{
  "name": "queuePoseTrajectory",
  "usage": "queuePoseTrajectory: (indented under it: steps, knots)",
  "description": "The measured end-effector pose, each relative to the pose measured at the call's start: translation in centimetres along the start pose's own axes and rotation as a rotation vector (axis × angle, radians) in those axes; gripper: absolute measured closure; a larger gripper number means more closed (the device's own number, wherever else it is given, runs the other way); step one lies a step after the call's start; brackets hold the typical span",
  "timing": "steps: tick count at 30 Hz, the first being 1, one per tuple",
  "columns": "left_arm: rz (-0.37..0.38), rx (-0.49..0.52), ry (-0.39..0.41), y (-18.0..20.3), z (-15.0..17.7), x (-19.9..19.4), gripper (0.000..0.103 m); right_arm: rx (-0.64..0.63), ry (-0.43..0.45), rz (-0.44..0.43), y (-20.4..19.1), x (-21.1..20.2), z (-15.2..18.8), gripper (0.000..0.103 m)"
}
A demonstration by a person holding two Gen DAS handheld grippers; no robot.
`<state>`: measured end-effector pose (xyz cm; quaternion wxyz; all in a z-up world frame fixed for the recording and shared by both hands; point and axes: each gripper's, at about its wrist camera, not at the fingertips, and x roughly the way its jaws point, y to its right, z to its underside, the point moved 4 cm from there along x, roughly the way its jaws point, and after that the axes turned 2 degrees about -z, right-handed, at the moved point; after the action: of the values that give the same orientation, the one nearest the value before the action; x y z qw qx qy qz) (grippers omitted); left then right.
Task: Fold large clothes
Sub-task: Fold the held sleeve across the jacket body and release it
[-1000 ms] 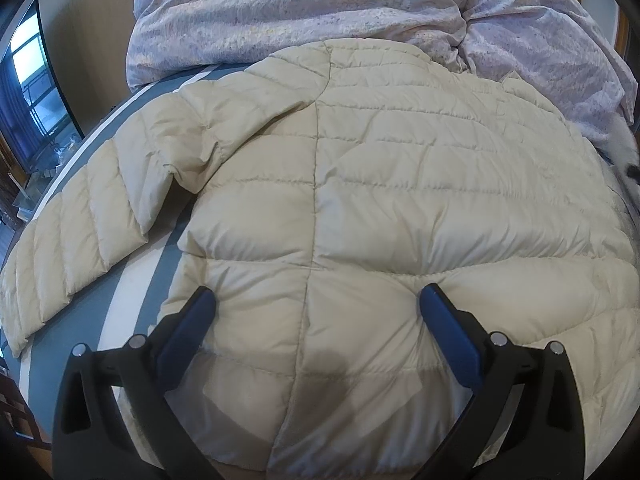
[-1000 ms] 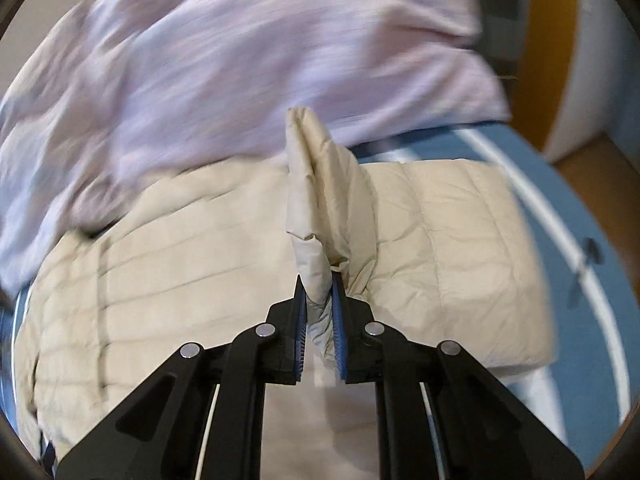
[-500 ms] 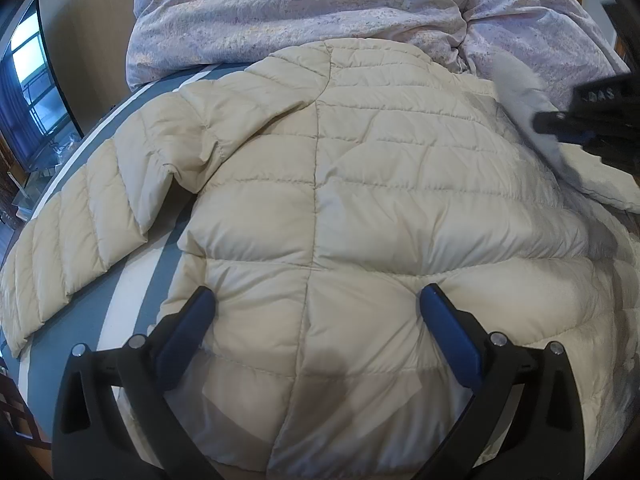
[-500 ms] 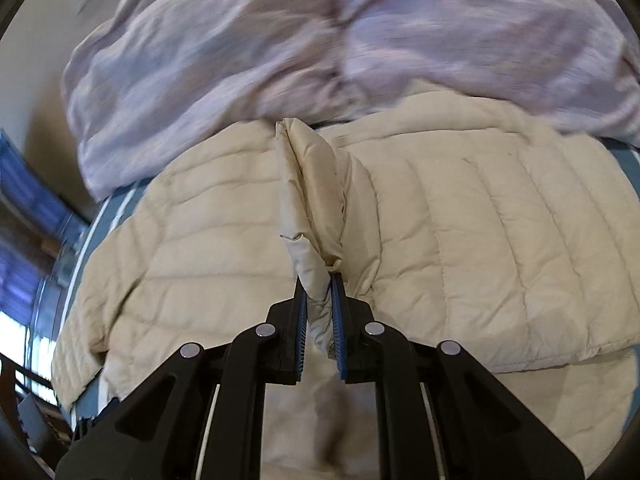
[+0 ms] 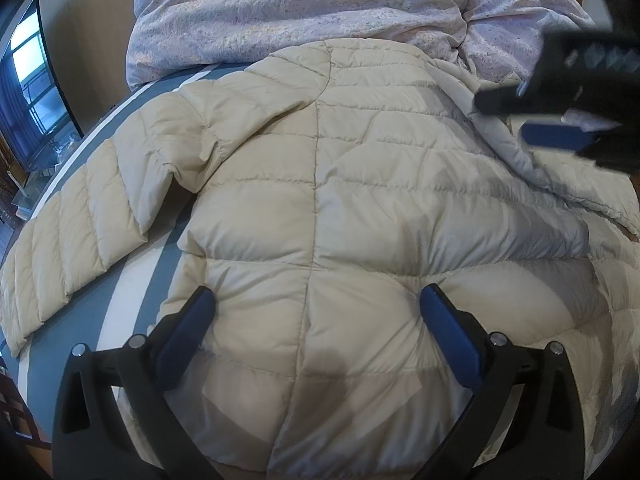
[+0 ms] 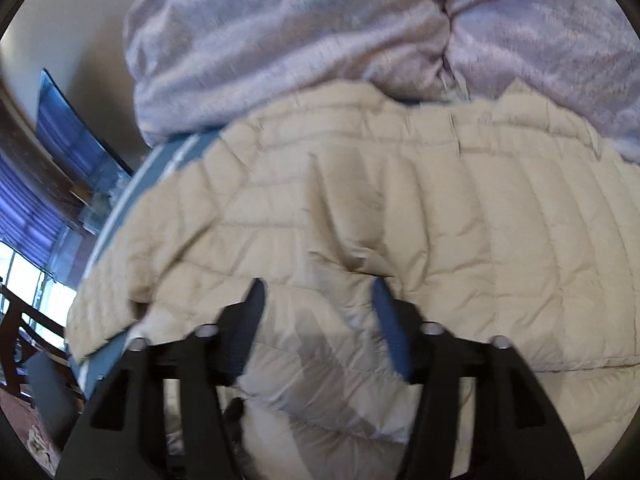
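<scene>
A cream quilted puffer jacket (image 5: pixel 320 200) lies back-up on the bed. Its left sleeve (image 5: pixel 80 240) stretches out to the left. The right sleeve (image 6: pixel 540 240) now lies folded over the back of the jacket. My left gripper (image 5: pixel 316 298) is open, its blue pads (image 5: pixel 188 332) set wide apart on the jacket's near hem. My right gripper (image 6: pixel 317 288) hovers over the folded sleeve with its jaws opening; fabric lies below the gap and the pads do not press it. In the left wrist view the right gripper (image 5: pixel 508 120) sits at the upper right.
A lilac duvet (image 5: pixel 320 12) is bunched along the far side of the bed, touching the jacket's collar end. The blue and white striped sheet (image 5: pixel 132 292) shows at the left. A window (image 5: pixel 28 100) and a dark wooden chair (image 6: pixel 20 320) stand beyond the bed's left edge.
My right gripper carried the pinched sleeve leftward across the jacket, then let go of it; the sleeve now lies flat on the back. The left gripper stayed still.
</scene>
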<state>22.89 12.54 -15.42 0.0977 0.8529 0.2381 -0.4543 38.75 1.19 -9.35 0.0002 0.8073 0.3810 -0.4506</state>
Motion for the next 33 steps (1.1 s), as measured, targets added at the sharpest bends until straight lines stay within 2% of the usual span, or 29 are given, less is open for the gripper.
queuePoseTrajectory:
  steps: [3, 5, 8, 10, 12, 16, 22, 25, 27, 33]
  knots:
    - [0.0, 0.0, 0.0, 0.0, 0.0, 0.0, 0.002, 0.012, 0.098, 0.066, 1.3, -2.2, -1.0, 0.041]
    - [0.0, 0.0, 0.0, 0.0, 0.0, 0.0, 0.002, 0.053, 0.134, 0.173, 3.6, -2.7, -1.3, 0.041]
    - [0.0, 0.0, 0.0, 0.0, 0.0, 0.0, 0.002, 0.099, 0.116, 0.322, 6.8, -1.7, -0.9, 0.041]
    - [0.001, 0.0, 0.0, 0.0, 0.0, 0.0, 0.002, 0.12, 0.083, 0.362, 8.1, -0.5, -0.2, 0.041]
    - [0.0, 0.0, 0.0, 0.0, 0.0, 0.0, 0.002, 0.135, 0.048, 0.379, 8.8, 0.9, 0.4, 0.037]
    - [0.001, 0.0, 0.0, 0.0, 0.0, 0.0, 0.002, 0.113, 0.047, 0.418, 8.3, 2.4, 1.1, 0.026]
    - [0.001, 0.0, 0.0, 0.0, 0.0, 0.0, 0.002, 0.04, 0.064, 0.495, 7.4, 3.8, 1.9, 0.02]
    - [0.0, 0.0, 0.0, 0.0, 0.0, 0.1, 0.002, 0.041, 0.069, 0.495, 7.6, 3.6, 1.9, 0.018]
    - [-0.002, 0.001, 0.0, -0.1, 0.1, 0.1, 0.002, 0.06, 0.065, 0.489, 7.8, 3.8, 2.2, 0.013]
    - [-0.013, 0.005, 0.005, 0.0, 0.2, 0.0, 0.002, 0.076, 0.058, 0.468, 8.0, 4.0, 2.1, 0.01]
